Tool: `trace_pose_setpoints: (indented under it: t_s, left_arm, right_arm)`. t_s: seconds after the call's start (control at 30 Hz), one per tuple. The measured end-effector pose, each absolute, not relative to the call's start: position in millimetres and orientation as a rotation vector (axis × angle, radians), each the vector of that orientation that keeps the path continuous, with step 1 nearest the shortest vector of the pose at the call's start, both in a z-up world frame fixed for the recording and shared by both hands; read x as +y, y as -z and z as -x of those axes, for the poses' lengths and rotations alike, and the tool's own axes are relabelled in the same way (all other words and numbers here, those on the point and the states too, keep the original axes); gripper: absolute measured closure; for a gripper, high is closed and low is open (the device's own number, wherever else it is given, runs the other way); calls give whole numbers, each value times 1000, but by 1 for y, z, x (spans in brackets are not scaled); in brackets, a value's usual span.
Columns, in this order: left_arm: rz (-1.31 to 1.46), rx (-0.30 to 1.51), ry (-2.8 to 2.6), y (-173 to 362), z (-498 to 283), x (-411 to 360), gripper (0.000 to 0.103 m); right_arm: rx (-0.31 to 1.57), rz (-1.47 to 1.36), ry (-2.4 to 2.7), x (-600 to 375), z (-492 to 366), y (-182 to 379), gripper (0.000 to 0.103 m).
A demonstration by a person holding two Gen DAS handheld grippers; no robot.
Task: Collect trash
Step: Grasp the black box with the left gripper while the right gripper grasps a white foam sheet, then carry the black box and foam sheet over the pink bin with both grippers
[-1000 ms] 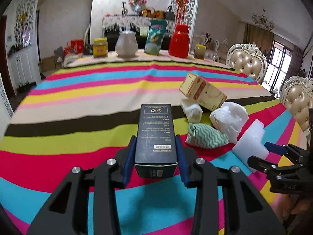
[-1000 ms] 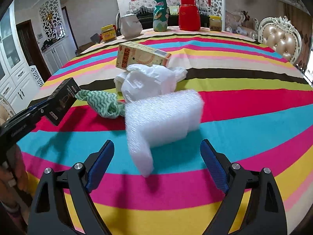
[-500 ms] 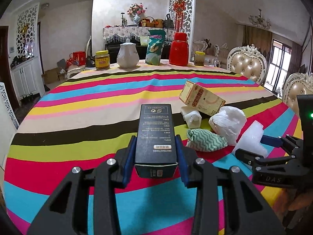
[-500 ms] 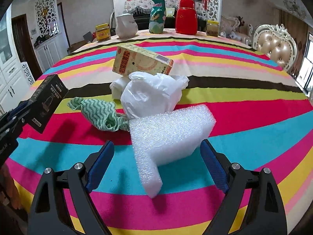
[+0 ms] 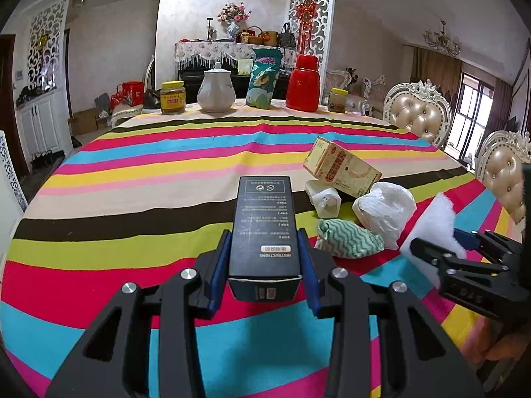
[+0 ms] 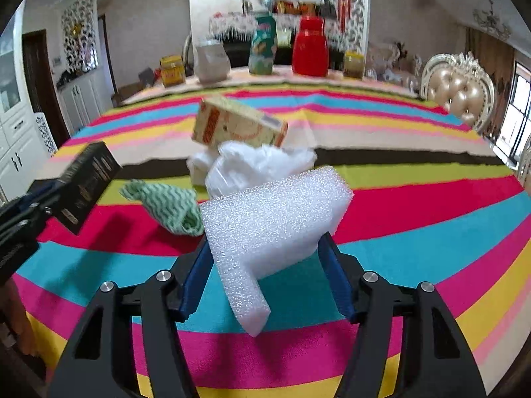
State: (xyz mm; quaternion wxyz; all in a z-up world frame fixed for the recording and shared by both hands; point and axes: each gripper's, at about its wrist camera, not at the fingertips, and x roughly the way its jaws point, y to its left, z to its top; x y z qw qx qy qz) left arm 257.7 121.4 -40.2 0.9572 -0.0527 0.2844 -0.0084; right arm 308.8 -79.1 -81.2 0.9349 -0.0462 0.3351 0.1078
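Observation:
My left gripper (image 5: 264, 235) is shut on a black box (image 5: 264, 219), held lengthwise above the striped tablecloth (image 5: 132, 172). My right gripper (image 6: 265, 242) is closing its jaws around an L-shaped white foam piece (image 6: 275, 209). Both blue pads touch its sides, and one leg of the foam hangs down between the fingers. In the left wrist view the right gripper (image 5: 436, 237) and the foam (image 5: 434, 219) are at the right. Beyond lie a green-white cloth (image 6: 166, 205), a white plastic bag (image 6: 252, 165), a small white container (image 5: 323, 199) and a yellow carton (image 6: 235, 126).
Along the table's far edge stand a yellow-lidded jar (image 5: 172, 98), a white teapot (image 5: 216, 91), a green snack bag (image 5: 264, 79), a red thermos (image 5: 303, 84) and another jar (image 5: 338, 99). Padded chairs (image 5: 416, 112) stand at the right.
The right gripper's jaws have come in from wide apart onto the foam piece, which now sits between the pads and closer to the camera. The left gripper and its box stayed put.

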Motion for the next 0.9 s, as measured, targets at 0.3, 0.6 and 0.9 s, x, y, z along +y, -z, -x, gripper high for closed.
trace_pose_setpoints:
  t_s: [0.3,0.6,0.9]
  left_arm:
    - [175,571,28,40,-255,132,65]
    - [161,514,15,33,-246,126,65]
    - [60,524,101,17,-221,83,65]
  right_arm:
    - [634,50,-250,-86,-304,74,42]
    - [617,35,-309,-98,-270,59,42]
    - [614,51,-310,-132,-236,50,42]
